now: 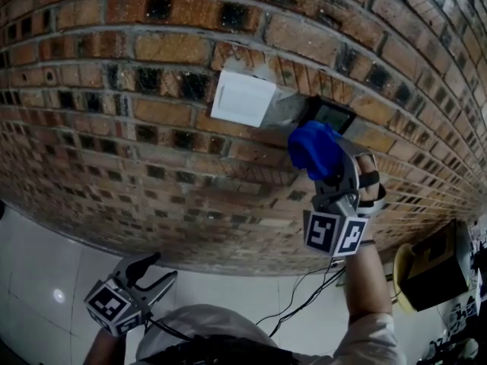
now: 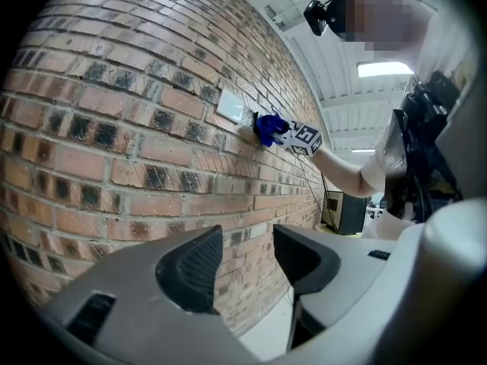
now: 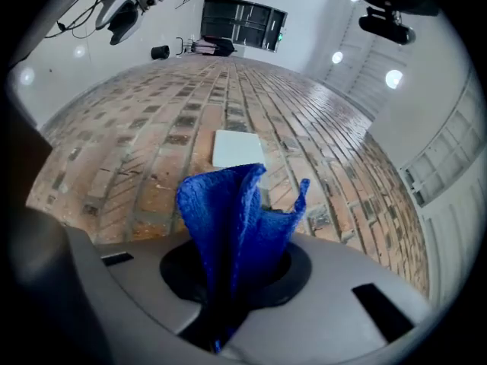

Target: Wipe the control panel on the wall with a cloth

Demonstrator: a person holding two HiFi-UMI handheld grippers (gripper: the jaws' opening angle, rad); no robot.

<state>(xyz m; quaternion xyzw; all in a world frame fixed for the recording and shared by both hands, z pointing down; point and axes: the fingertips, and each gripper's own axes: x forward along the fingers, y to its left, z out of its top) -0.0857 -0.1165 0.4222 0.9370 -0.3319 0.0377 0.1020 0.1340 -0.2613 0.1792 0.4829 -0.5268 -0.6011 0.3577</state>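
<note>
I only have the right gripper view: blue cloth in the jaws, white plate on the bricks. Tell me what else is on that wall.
Observer: A small dark panel sits just right of the white plate.
Operator: Place the cloth against it.
Observer: The blue cloth in the right gripper is at that panel's lower left corner, off the white plate.
Operator: Report the left gripper.
Observer: The left gripper hangs low, away from the brick wall, jaws apart, empty.

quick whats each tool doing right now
Left tool: open, holding nothing.
Right tool: closed on the blue cloth.
</note>
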